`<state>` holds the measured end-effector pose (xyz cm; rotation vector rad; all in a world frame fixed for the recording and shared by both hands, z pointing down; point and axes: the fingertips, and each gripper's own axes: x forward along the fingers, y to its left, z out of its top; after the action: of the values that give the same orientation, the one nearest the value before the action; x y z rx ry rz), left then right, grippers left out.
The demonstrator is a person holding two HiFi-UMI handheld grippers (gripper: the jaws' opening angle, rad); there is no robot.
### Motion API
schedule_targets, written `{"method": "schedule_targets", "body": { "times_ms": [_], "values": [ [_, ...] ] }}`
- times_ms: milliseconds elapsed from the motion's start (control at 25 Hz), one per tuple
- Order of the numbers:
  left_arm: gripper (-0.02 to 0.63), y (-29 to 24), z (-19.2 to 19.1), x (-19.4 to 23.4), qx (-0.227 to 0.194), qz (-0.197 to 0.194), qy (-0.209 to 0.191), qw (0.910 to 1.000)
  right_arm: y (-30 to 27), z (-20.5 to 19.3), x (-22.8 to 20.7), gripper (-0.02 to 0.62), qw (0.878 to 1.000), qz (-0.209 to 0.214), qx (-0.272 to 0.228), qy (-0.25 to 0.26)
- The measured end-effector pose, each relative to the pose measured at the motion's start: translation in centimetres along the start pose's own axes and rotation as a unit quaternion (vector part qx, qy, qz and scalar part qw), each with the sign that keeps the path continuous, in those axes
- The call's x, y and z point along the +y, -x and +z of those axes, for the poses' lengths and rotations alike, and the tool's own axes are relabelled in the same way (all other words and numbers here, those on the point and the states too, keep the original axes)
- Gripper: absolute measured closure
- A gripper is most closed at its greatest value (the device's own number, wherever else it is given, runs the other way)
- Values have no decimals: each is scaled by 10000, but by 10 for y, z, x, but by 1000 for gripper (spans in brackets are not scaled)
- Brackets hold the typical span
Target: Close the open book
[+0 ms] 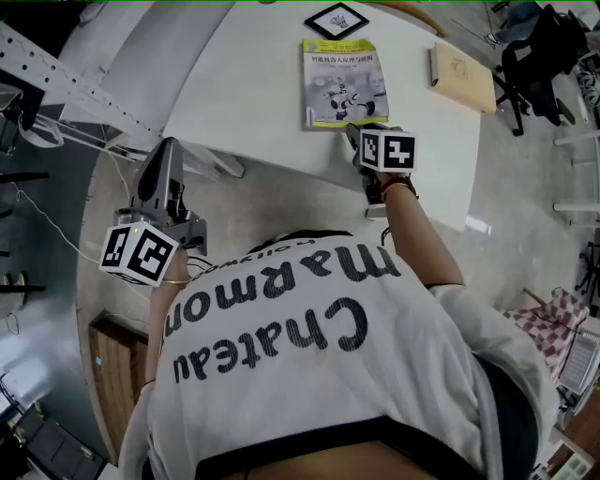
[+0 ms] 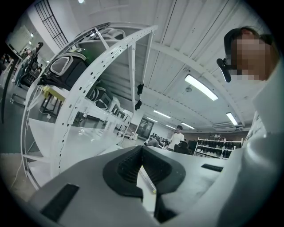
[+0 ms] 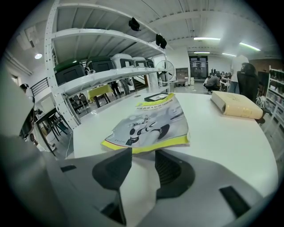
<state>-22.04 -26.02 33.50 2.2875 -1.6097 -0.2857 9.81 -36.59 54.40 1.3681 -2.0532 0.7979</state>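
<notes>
The book lies flat and closed on the white table, its yellow and grey cover with a robot picture facing up. In the right gripper view the book rests just beyond the jaws. My right gripper hovers at the book's near edge, angled down; there it is open, and only bare table shows between its pads. My left gripper is held off the table at the lower left, pointing level. In its own view the left gripper has its pad tips meeting with nothing between them.
A thick beige book lies at the table's right side. A black-framed marker card sits beyond the closed book. A white perforated rack stands to the left, a wooden stool below it, and a black chair at far right.
</notes>
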Motion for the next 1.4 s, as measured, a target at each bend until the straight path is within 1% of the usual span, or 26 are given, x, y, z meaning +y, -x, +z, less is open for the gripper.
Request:
{"method": "schedule_targets", "body": {
  "times_ms": [360, 720, 880, 1080, 1400],
  "values": [
    [583, -8, 3, -4, 30, -109, -42, 9999, 4, -2, -4, 423, 10000, -64, -17, -31],
    [583, -5, 9, -5, -26, -120, -93, 9999, 8, -6, -13, 423, 9997, -207, -5, -110],
    [583, -1, 7, -3, -52, -101, -49, 9999, 11, -9, -17, 423, 9994, -298, 13, -153],
    [583, 0, 5, -1, -65, -196, 14, 9998, 18, -10, -24, 423, 9985, -497, -49, -238],
    [583, -9, 17, 2, 21, -555, 14, 9985, 43, -7, -35, 423, 9927, -951, -284, -690]
  ]
}}
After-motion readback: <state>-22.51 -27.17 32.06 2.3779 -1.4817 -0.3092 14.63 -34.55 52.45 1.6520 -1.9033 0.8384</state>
